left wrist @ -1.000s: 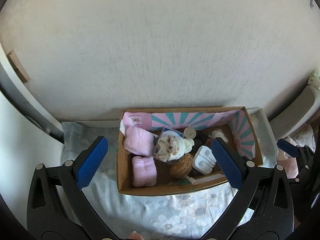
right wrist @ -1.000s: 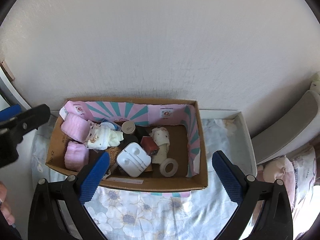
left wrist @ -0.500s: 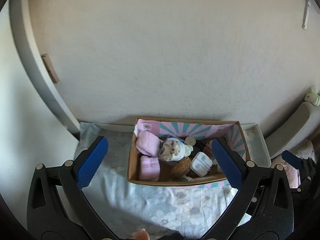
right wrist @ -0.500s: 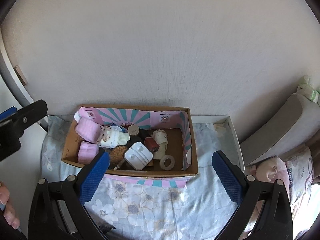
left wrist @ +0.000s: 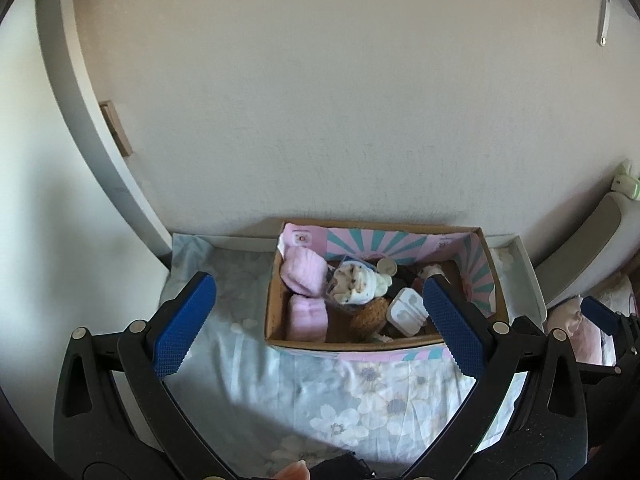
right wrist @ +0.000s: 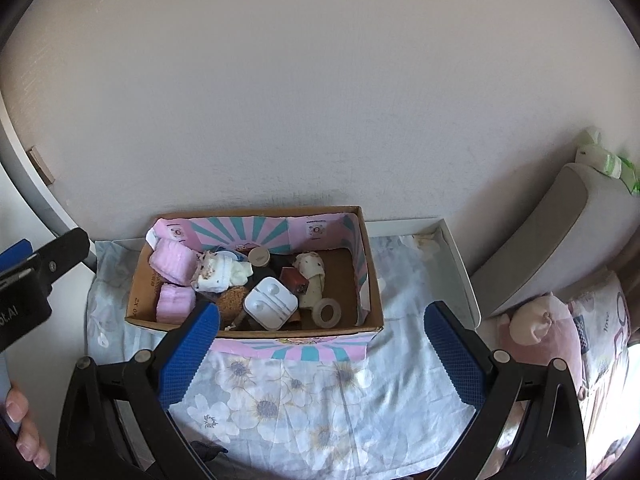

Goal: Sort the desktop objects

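Note:
A cardboard box (right wrist: 256, 325) with a pink and teal lining stands on a floral cloth against the wall; it also shows in the left wrist view (left wrist: 276, 300). In it lie two pink folded cloths (right wrist: 174, 256), a white bundle (right wrist: 218, 272), a white earphone case (right wrist: 271, 303), a brown round pad (right wrist: 233, 300), a tape ring (right wrist: 326, 312), a small red-brown box (right wrist: 294, 279) and a small jar (right wrist: 259, 257). My left gripper (left wrist: 320, 328) is open and empty, in front of and above the box. My right gripper (right wrist: 320, 346) is open and empty, likewise held back from it.
The floral cloth (right wrist: 288, 400) covers a white table with a raised rim (right wrist: 460, 264). A grey padded headboard (right wrist: 560, 232) and a pink plush toy (right wrist: 540, 332) lie to the right. A white door frame (left wrist: 92, 140) stands at the left.
Both grippers have drawn back and up from the box, so it looks smaller and farther. Both stay open and empty. The box's contents have not moved.

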`<state>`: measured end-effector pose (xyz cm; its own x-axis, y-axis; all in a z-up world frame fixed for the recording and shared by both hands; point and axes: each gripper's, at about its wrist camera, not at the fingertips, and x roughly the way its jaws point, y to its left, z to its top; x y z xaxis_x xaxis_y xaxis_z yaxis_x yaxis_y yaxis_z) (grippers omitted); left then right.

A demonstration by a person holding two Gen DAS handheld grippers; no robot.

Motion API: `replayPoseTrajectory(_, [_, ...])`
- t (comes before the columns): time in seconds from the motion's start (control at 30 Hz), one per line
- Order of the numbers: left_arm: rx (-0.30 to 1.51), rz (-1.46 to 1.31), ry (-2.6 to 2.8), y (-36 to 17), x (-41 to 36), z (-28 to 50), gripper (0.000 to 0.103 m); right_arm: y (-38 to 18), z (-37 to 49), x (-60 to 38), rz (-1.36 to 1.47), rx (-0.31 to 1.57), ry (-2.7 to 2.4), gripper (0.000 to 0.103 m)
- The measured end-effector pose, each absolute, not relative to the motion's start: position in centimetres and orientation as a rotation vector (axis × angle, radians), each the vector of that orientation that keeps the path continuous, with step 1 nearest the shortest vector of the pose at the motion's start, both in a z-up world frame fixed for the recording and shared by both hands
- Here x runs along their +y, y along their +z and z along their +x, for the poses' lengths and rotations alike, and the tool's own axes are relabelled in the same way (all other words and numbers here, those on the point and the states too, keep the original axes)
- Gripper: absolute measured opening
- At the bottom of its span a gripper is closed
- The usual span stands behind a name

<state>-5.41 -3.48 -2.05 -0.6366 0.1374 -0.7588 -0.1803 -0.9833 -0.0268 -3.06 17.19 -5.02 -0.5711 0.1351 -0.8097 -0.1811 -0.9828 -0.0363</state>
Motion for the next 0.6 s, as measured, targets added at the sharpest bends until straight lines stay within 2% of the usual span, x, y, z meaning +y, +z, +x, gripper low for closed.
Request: replayPoseTrajectory(0.6, [0.134, -1.217, 2.68, -2.12, -2.46, -5.04, 0.103, -5.28, -3.09, 17.05, -1.36, 0.059, 2.638, 0.102])
